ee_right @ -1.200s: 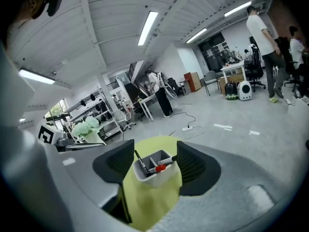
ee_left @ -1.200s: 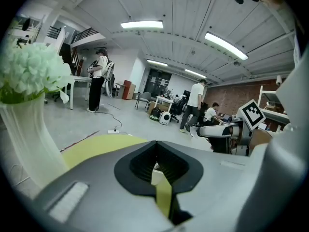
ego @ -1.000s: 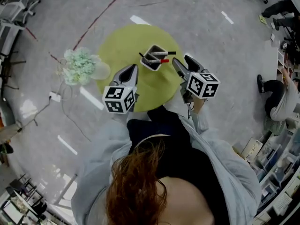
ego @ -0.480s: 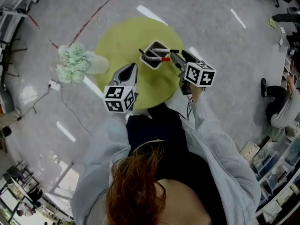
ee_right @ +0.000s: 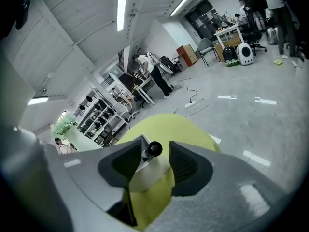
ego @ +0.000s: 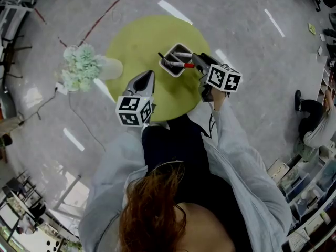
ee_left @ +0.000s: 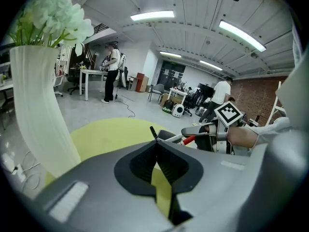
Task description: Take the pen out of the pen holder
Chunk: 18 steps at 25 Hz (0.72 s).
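Note:
A white square pen holder (ego: 169, 71) stands on the round green table (ego: 136, 41) with a red pen (ego: 185, 65) and a black-capped pen (ego: 181, 54) leaning out to the right. My right gripper (ego: 196, 60) is at those pen ends. In the right gripper view the black cap (ee_right: 155, 149) lies between the closing jaws of the right gripper (ee_right: 155, 144), with a gap still showing at the right pad; the holder's wall (ee_right: 144, 173) is just below. My left gripper (ego: 149, 76) hovers over the table's near side, shut and empty, left gripper (ee_left: 155, 145) aimed at the holder (ee_left: 167, 135).
A white vase of pale green flowers (ego: 84, 70) stands off the table's left edge and fills the left of the left gripper view as the vase (ee_left: 38, 115). The person's body is at the table's near edge. People and desks are far off on the grey floor.
The right gripper has come down and leftward onto the pen ends at the holder, and its jaws have narrowed. The left gripper has stayed almost where it was.

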Each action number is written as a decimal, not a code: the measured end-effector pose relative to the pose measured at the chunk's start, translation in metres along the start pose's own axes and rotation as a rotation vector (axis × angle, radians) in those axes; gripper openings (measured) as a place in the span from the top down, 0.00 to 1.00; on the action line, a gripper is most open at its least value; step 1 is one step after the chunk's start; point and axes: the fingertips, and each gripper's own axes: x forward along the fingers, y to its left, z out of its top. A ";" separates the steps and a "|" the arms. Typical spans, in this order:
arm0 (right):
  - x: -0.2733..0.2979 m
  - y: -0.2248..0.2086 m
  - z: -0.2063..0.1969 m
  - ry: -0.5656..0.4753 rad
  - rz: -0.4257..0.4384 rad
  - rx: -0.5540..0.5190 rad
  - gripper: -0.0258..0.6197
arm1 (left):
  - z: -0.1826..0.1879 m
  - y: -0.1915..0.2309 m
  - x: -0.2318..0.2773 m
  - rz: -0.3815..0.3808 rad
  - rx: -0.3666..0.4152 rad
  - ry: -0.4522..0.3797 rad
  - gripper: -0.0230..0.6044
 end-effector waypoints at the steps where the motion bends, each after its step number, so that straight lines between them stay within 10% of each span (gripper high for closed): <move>1: 0.001 -0.001 0.000 0.001 0.000 0.001 0.70 | 0.000 0.000 0.000 0.002 -0.002 0.000 0.93; 18: -0.007 0.021 0.019 -0.040 0.066 -0.034 0.83 | 0.007 -0.003 -0.008 -0.007 0.035 0.001 0.93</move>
